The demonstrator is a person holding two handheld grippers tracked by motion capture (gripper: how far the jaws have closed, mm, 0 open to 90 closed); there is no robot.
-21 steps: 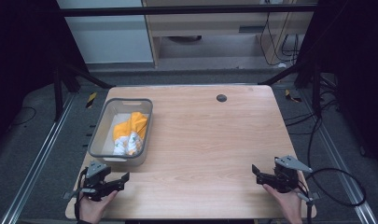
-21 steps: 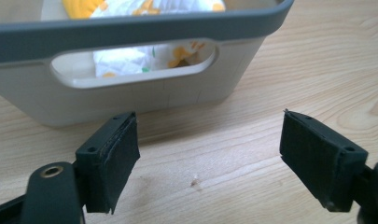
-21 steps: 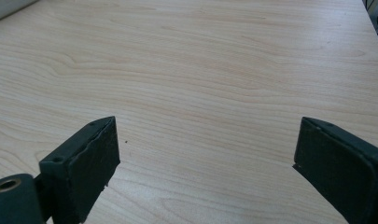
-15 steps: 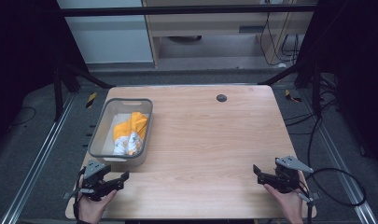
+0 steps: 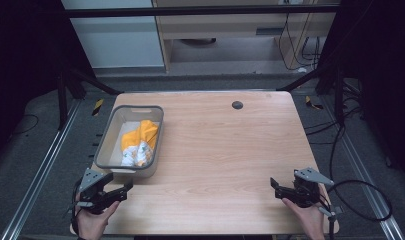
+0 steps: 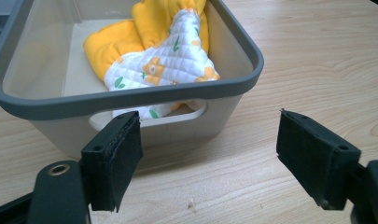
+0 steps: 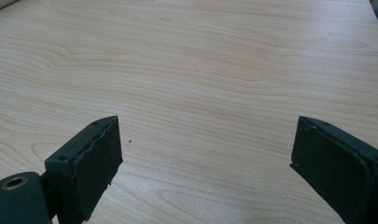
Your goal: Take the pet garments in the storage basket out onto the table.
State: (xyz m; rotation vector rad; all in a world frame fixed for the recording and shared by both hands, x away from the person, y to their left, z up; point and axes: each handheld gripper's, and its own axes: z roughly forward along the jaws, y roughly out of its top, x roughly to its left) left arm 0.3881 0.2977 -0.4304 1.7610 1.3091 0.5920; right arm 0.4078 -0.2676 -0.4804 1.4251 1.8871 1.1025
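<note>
At the bottom left of the high view, a hand holds the left gripper low over the near edge of a pale wooden bench. Its jaws stand wide apart with nothing between them. At the bottom right of the same view, another hand holds the right gripper, its jaws also spread wide and empty, pointing toward the middle of the bench.

In the left gripper view, the two black jaws rise from the bottom corners, and the near end of a grey bin sits just beyond them, upper left of centre. A handle slot is cut into that near wall.

In the right gripper view, bare wood lies between and beyond the open jaws.

Farther up in the high view, the bin stands at left of centre, just above the left gripper. Its long axis runs away from the person, toward the top of the frame. Inside lies a crumpled cloth, orange with a white quilted patch, bunched toward the bin's right wall.

The left gripper is much the nearer to the bin and cloth; the right is well apart, across the bench. A reach for the cloth would likely go up and over the near rim.

Near the far edge, a small dark hole marks the bench.
</note>
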